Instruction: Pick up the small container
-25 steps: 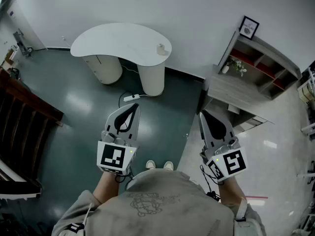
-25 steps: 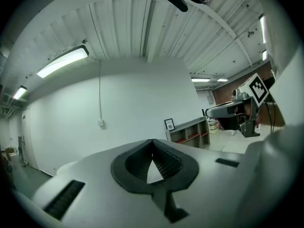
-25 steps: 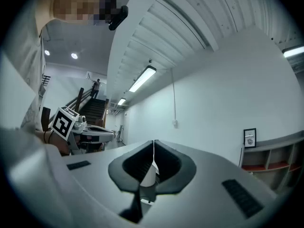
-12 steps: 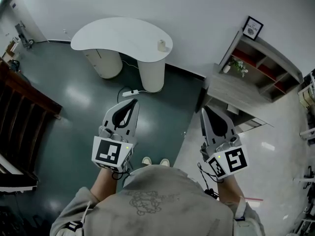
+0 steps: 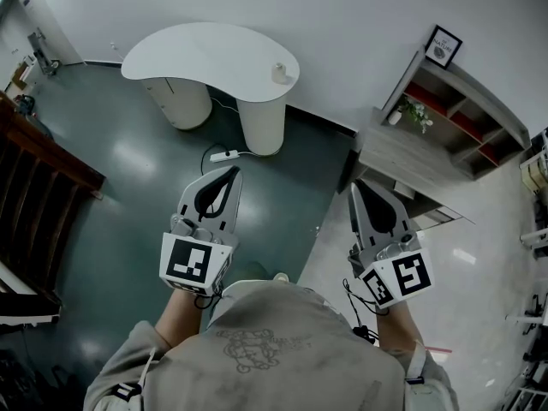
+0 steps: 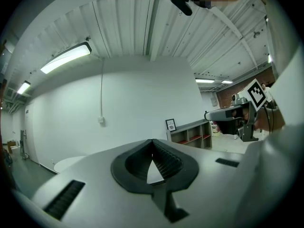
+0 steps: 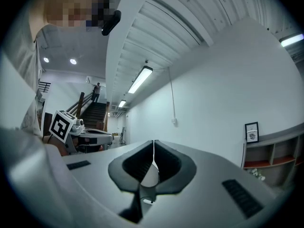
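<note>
A small pale container [image 5: 279,73] stands near the right end of a white kidney-shaped table [image 5: 197,51] across the room. I hold both grippers up in front of my chest, far short of the table. The left gripper [image 5: 236,171] is shut with nothing in it; its jaws [image 6: 152,141] meet at the tips. The right gripper [image 5: 353,187] is also shut and empty, and its tips [image 7: 153,141] touch. In the left gripper view the table's edge [image 6: 64,164] shows low at the left; the container is not seen there.
The table stands on two white cylindrical legs [image 5: 259,128] on a dark green floor, with a white power strip [image 5: 225,156] and cable beside them. A grey shelf unit [image 5: 445,122] with a plant [image 5: 413,114] and a framed picture [image 5: 443,45] stands at right. Dark wooden stairs [image 5: 38,195] rise at left.
The table and container have slid slightly up and left in the head view as I step forward. Both grippers stay shut and keep about the same pose.
</note>
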`<move>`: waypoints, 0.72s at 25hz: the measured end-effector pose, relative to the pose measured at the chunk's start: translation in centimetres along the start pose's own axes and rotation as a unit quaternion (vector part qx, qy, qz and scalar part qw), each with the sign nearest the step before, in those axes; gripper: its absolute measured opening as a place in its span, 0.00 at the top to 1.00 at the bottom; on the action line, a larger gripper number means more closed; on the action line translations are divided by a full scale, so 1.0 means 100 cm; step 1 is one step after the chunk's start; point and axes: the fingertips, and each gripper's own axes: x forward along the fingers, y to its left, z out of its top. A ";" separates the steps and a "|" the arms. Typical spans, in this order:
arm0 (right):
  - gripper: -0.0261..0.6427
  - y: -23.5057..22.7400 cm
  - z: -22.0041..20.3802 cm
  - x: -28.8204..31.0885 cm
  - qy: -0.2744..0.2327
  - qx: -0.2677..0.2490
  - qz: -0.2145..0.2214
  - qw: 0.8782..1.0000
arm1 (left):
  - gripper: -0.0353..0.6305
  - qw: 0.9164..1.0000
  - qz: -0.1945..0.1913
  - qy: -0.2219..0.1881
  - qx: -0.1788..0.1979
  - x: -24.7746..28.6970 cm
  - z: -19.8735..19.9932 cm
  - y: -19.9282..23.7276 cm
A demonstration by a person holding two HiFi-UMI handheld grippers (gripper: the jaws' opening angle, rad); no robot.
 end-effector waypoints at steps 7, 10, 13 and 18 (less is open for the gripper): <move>0.92 0.002 -0.012 0.008 0.009 -0.006 0.014 1.000 | 0.92 1.000 0.005 0.002 -0.004 0.003 -0.011 -0.001; 0.92 0.001 -0.015 0.013 0.007 -0.011 0.019 1.000 | 0.92 1.000 0.000 -0.003 -0.014 0.012 -0.016 0.001; 0.92 -0.005 -0.021 0.021 0.002 -0.015 0.018 1.000 | 0.92 1.000 -0.008 -0.016 -0.008 0.031 -0.012 -0.001; 0.92 -0.019 -0.026 0.038 -0.004 -0.014 0.006 1.000 | 0.92 0.999 -0.020 -0.033 0.002 0.054 -0.004 0.005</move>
